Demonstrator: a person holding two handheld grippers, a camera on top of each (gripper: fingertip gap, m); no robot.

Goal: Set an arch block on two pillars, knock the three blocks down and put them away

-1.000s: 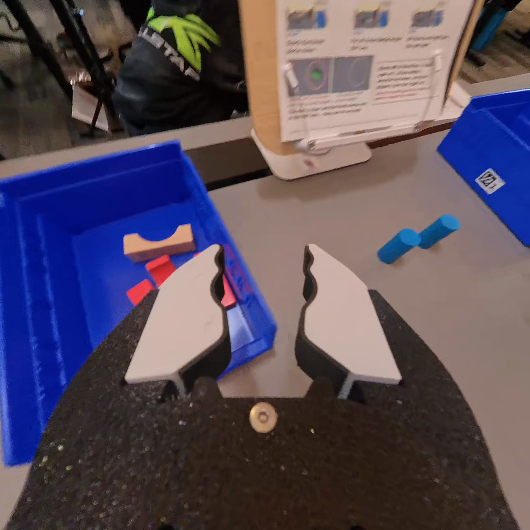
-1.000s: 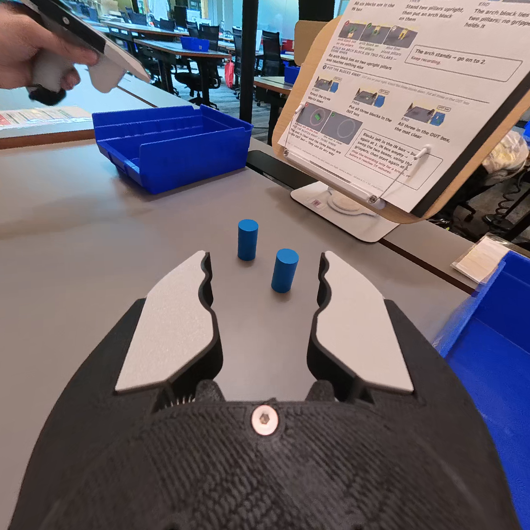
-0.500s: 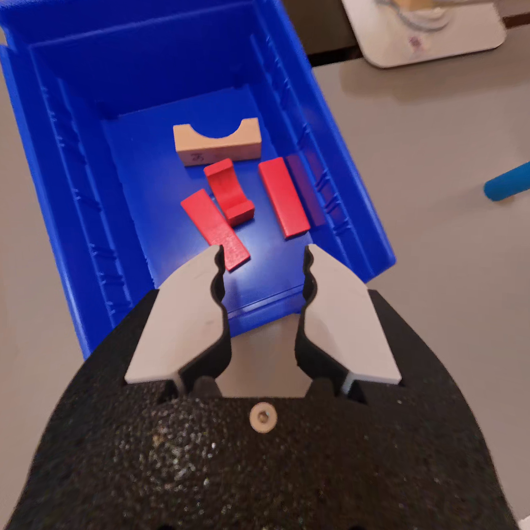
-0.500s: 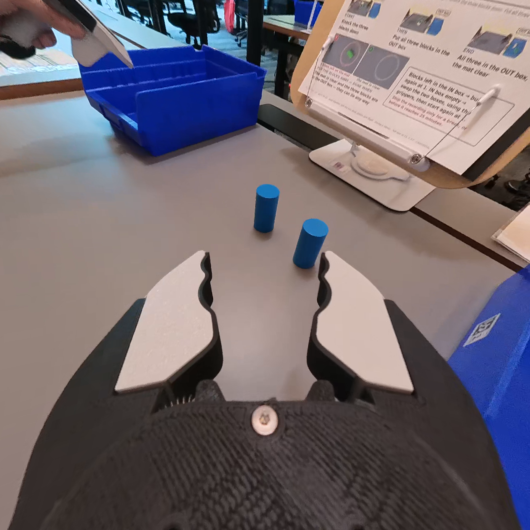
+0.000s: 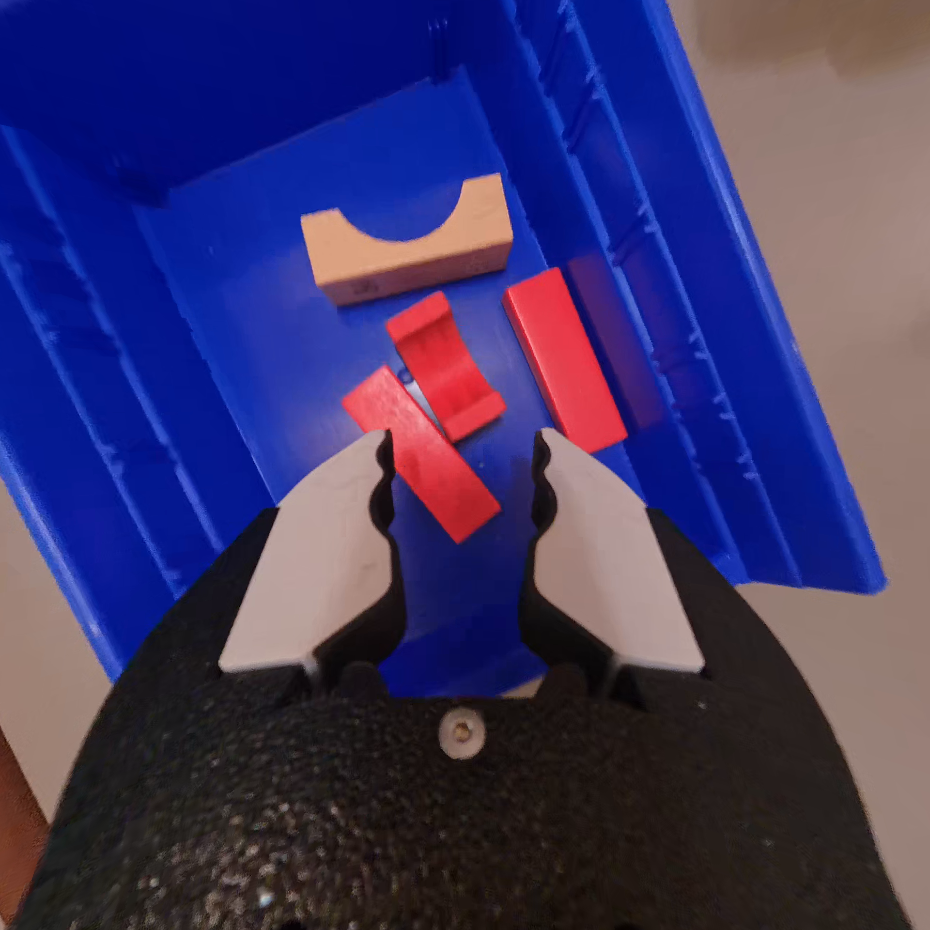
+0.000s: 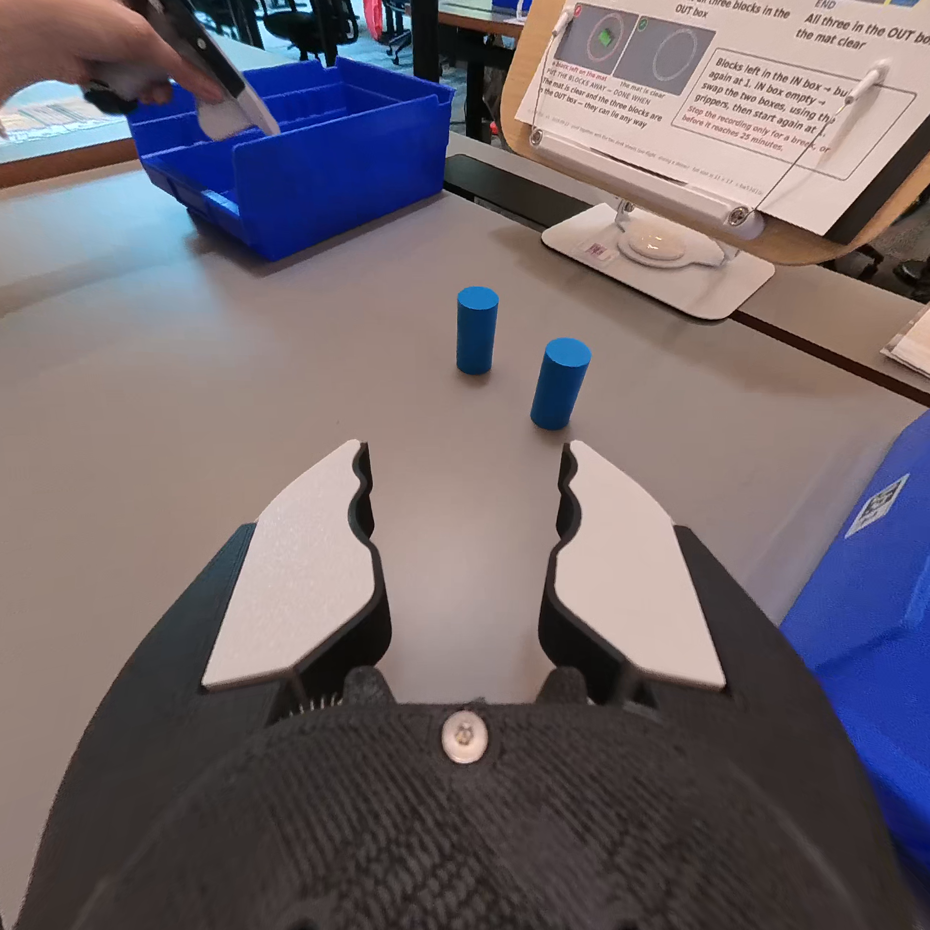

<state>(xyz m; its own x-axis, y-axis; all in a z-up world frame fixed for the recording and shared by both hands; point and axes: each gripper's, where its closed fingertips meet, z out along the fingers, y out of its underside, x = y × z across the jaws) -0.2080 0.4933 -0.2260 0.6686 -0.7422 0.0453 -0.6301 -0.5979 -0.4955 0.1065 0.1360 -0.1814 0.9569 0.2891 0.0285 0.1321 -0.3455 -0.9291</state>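
While the left gripper (image 5: 460, 445) is hanging jaws wide and empty over the blue bin (image 5: 669, 282), nearest the slanted red plank (image 5: 422, 455), squaring up to it would help. Inside are lying three red blocks and one tan arch (image 5: 407, 256) — rightward, the right gripper (image 6: 463, 453) is gaping, empty, before two upright blue cylinders (image 6: 475, 329) mid-tabletop (image 6: 201, 377).

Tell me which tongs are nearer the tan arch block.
Left. The left tongs hang open inside the blue bin, just short of the tan arch block. The right tongs are over the table by two blue cylinders.
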